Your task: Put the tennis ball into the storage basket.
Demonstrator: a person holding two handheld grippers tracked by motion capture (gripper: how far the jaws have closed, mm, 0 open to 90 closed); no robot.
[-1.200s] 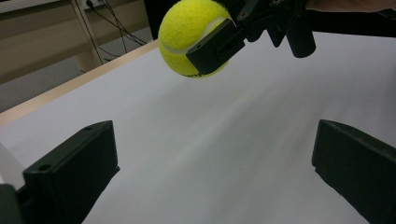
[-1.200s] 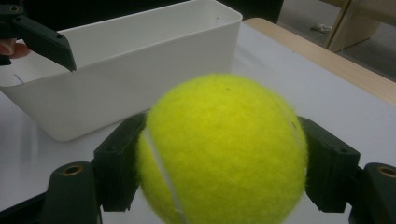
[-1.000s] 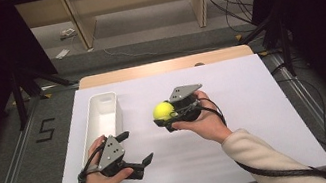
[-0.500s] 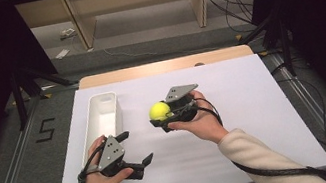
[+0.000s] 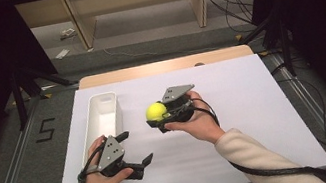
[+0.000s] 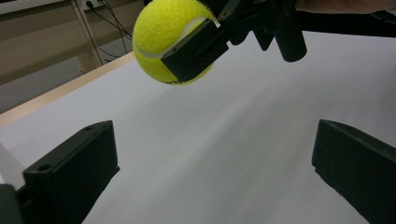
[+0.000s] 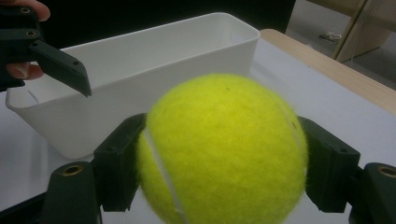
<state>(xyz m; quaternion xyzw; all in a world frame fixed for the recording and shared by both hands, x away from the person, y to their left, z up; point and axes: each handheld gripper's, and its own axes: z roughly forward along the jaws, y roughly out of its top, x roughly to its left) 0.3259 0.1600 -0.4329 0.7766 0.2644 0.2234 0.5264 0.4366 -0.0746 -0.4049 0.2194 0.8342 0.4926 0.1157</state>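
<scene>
A white table (image 5: 255, 105) spreads below the fixed camera, with a long white bin (image 5: 102, 116) lying near its left edge, long axis running away from the person. The right gripper (image 5: 155, 118) is raised above the middle of the table, its jaws clamped on either side of a yellow tennis ball (image 5: 156, 111), which hangs clear of the surface and just to the right of the bin. From the right gripper view the ball (image 7: 224, 149) sits squarely between the two black jaws, and the bin's open trough (image 7: 140, 60) stretches across directly beyond it, so the likely carry is a short one, leftward across the table and over the near wall. The left gripper (image 5: 133, 152) rests low at the near end of the bin, jaws wide apart and holding nothing; seen from the left gripper view, the ball (image 6: 173, 39) floats above and ahead of it. The right hand (image 5: 196, 121) is plainly the one placed to make the drop.
</scene>
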